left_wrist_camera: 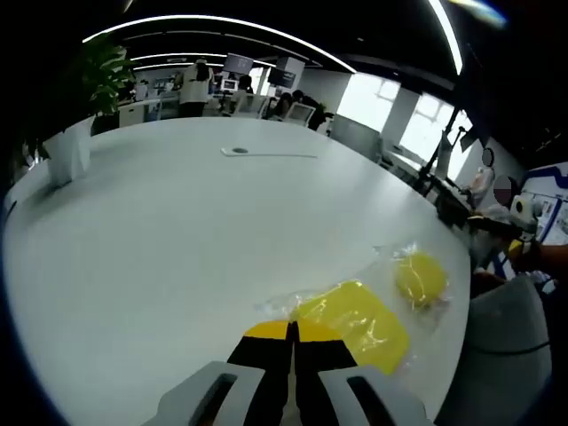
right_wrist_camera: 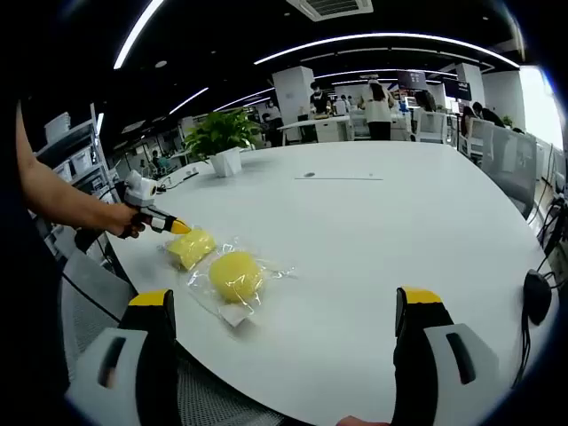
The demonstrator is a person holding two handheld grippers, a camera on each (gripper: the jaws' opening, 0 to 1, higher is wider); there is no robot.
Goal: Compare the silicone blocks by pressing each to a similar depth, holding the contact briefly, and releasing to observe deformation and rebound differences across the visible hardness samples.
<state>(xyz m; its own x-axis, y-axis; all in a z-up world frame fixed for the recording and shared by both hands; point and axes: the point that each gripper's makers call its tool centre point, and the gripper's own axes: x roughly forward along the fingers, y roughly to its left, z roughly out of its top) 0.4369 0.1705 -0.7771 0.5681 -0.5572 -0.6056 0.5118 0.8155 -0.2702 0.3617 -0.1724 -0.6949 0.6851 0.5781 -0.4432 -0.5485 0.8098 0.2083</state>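
Observation:
Two yellow silicone samples in clear bags lie near the white table's edge. The flat yellow block (left_wrist_camera: 359, 321) (right_wrist_camera: 190, 247) rests just ahead and right of my left gripper (left_wrist_camera: 291, 333), whose jaws are shut with nothing between them. In the right gripper view that left gripper (right_wrist_camera: 177, 227) comes in from the left, held by a person's hand, its tip at the block's far edge. The round yellow sample (left_wrist_camera: 420, 278) (right_wrist_camera: 236, 275) sits beside the block. My right gripper (right_wrist_camera: 284, 306) is open wide, hovering short of the round sample.
The large white table (right_wrist_camera: 382, 222) stretches away. A potted plant (right_wrist_camera: 222, 142) stands at its far side, and a small grey object (left_wrist_camera: 236, 151) lies far out on the top. Grey chairs (left_wrist_camera: 510, 346) ring the edge. People work at desks in the background.

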